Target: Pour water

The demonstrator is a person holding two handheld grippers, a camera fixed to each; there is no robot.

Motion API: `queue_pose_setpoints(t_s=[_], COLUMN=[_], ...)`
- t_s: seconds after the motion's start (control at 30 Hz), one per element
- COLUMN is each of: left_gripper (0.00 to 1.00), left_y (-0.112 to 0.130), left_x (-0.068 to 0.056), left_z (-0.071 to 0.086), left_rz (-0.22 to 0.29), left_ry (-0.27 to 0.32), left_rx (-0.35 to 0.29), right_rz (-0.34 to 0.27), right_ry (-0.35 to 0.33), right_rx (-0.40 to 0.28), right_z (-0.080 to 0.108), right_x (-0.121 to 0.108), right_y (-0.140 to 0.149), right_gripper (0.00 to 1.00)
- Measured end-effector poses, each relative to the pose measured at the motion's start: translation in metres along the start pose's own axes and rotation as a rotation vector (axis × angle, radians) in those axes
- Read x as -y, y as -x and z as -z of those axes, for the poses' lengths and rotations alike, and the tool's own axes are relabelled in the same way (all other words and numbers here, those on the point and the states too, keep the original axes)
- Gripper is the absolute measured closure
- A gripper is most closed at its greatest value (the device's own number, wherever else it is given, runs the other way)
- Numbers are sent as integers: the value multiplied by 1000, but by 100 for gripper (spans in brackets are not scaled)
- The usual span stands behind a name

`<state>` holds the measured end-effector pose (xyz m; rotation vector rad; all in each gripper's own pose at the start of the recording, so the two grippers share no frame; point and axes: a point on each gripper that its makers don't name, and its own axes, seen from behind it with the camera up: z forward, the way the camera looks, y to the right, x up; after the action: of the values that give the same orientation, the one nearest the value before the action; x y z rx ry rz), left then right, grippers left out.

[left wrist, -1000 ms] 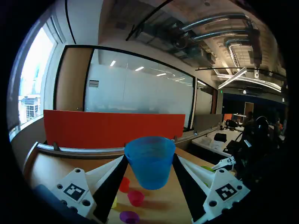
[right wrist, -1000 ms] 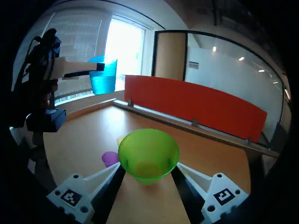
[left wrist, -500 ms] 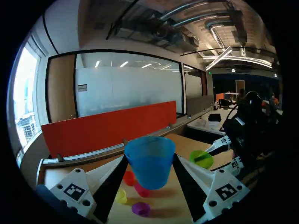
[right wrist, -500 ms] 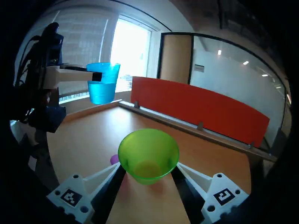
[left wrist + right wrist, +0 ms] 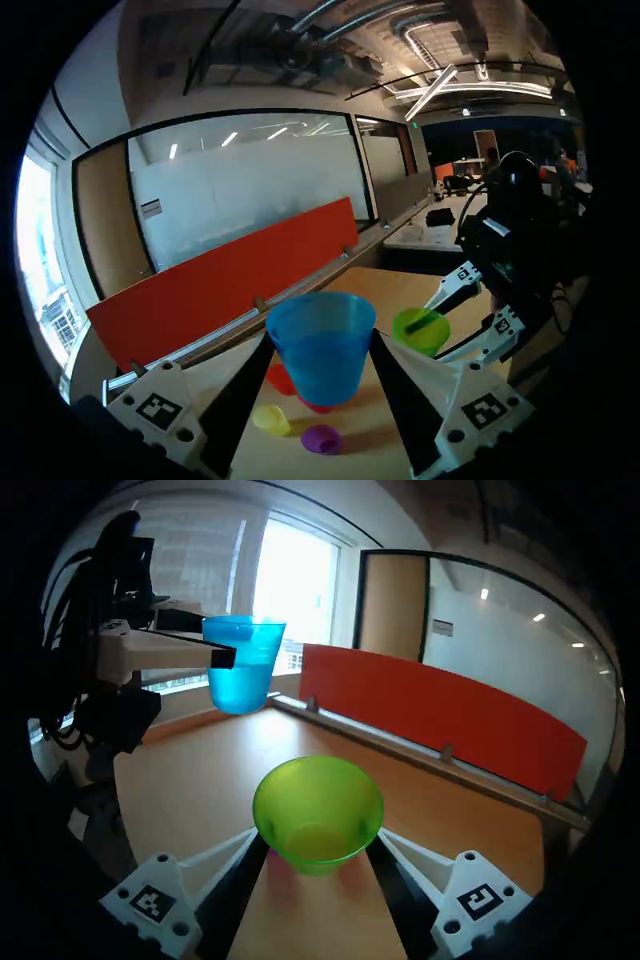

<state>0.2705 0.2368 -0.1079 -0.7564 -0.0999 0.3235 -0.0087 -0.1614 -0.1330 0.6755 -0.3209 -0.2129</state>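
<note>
My left gripper (image 5: 320, 356) is shut on a blue cup (image 5: 321, 346) with water in it, held upright above the wooden table (image 5: 376, 292). My right gripper (image 5: 318, 832) is shut on an empty green cup (image 5: 318, 813), also upright. In the left gripper view the green cup (image 5: 421, 330) sits lower right of the blue cup, in the right gripper (image 5: 452, 316). In the right gripper view the blue cup (image 5: 242, 674) hangs upper left, higher than the green cup, in the left gripper (image 5: 220, 650).
Small cups stand on the table under the blue cup: yellow (image 5: 272, 419), purple (image 5: 322, 439), red (image 5: 280, 378). A red divider panel (image 5: 224, 280) runs along the table's (image 5: 448, 800) far edge. Another desk (image 5: 416, 236) lies beyond it.
The left gripper has swung toward the right gripper, so the green cup now sits closer to the blue cup. In the right gripper view the blue cup has moved right and nearer.
</note>
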Motion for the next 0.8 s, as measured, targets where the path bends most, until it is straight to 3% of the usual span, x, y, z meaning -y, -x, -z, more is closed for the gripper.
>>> queue_pose_setpoints(t_s=[0.37,0.8], left_gripper=[15,16], left_y=[-8,-1], left_x=[-4,-8], left_z=[-8,-11], left_rz=[-124,-175], left_ry=[44,69], left_rx=[12,27], right_rz=[13,38], right_ry=[-34,-74], right_rx=[20,96], right_z=[0,1], right_x=[7,13], right_y=[4,17], right_gripper=[15,15])
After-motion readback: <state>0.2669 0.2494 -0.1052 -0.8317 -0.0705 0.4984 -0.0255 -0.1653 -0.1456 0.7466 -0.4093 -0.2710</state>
